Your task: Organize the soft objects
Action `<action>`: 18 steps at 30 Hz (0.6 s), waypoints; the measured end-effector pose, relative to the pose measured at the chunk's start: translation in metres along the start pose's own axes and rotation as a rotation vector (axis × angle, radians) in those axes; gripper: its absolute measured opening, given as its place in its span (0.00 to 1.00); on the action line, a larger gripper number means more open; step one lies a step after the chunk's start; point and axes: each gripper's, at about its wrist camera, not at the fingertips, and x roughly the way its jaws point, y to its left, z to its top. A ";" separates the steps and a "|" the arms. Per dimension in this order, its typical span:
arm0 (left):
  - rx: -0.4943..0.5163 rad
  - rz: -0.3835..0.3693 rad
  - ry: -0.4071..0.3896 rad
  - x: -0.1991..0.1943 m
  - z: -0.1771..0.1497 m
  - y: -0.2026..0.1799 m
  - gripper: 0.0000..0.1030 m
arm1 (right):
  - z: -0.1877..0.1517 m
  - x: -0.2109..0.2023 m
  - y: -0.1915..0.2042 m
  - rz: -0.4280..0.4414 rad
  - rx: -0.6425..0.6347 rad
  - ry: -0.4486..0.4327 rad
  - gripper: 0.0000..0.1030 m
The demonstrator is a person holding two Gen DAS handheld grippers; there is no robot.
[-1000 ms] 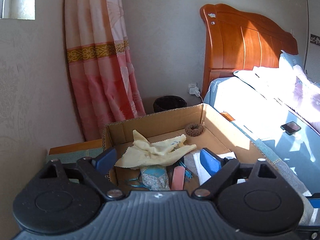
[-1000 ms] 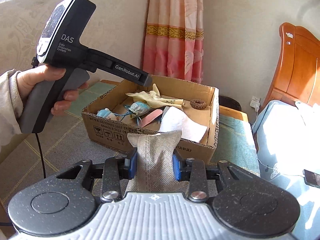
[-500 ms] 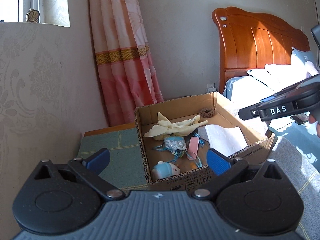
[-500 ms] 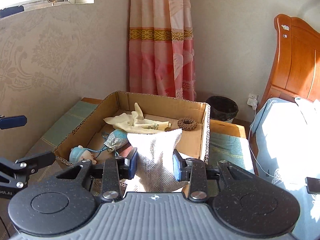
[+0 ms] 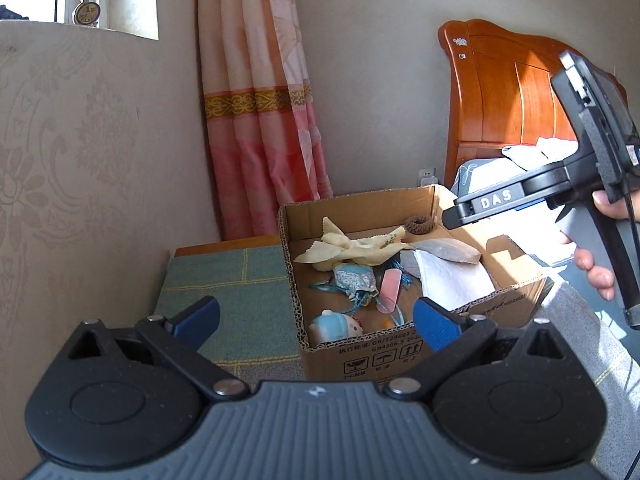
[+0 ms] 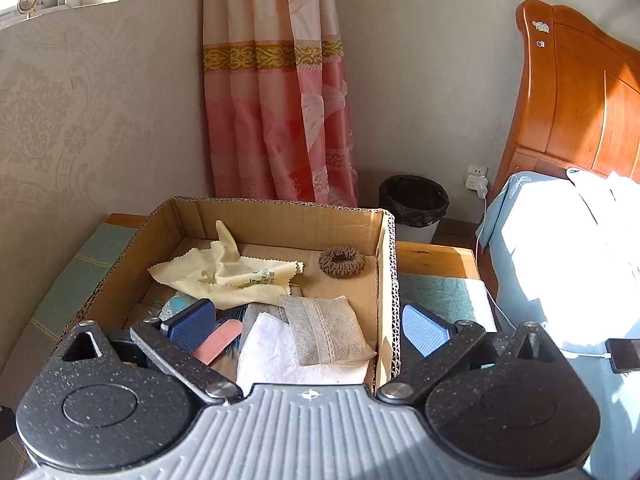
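A cardboard box (image 6: 386, 264) (image 5: 292, 280) holds a yellow cloth (image 6: 224, 276) (image 5: 352, 246), a brown scrunchie (image 6: 342, 262) (image 5: 419, 225), a white cloth (image 6: 288, 356) (image 5: 452, 280), a pink strip (image 6: 218, 342) (image 5: 389, 286), a blue pouch (image 5: 354, 280) and a small blue plush (image 5: 336, 326). A grey fabric pouch (image 6: 324, 330) (image 5: 448, 250) lies loose on the white cloth. My right gripper (image 6: 310, 326) hangs over the box's near right corner, its jaws opening wide and touching nothing. My left gripper (image 5: 316, 320) is open in front of the box, with nothing between its fingers.
A green checked mat (image 5: 232, 280) covers the wooden table beside the wall. A pink curtain (image 6: 276, 120) and a black bin (image 6: 414, 200) stand behind. The bed with its wooden headboard (image 6: 576, 92) is at the right, and a phone (image 6: 624, 354) lies on it. A hand (image 5: 600, 276) grips the right tool.
My right gripper moved over the box and opened, and the grey pouch dropped onto the white cloth. My left gripper drew back from the box and stayed open.
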 end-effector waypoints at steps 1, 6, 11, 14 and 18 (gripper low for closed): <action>-0.006 -0.001 0.013 0.001 0.000 0.000 0.99 | -0.003 -0.005 0.002 -0.006 0.004 0.006 1.00; -0.033 0.014 0.064 0.005 0.001 0.001 0.99 | -0.018 -0.029 0.016 -0.059 0.018 0.109 1.00; -0.040 0.048 0.143 0.010 0.000 0.000 0.99 | -0.046 -0.053 0.032 -0.130 0.036 0.170 1.00; -0.048 0.042 0.160 0.009 -0.001 0.000 0.99 | -0.057 -0.063 0.039 -0.167 0.048 0.183 1.00; -0.058 0.039 0.184 0.006 0.001 -0.001 0.99 | -0.066 -0.078 0.044 -0.175 0.081 0.183 1.00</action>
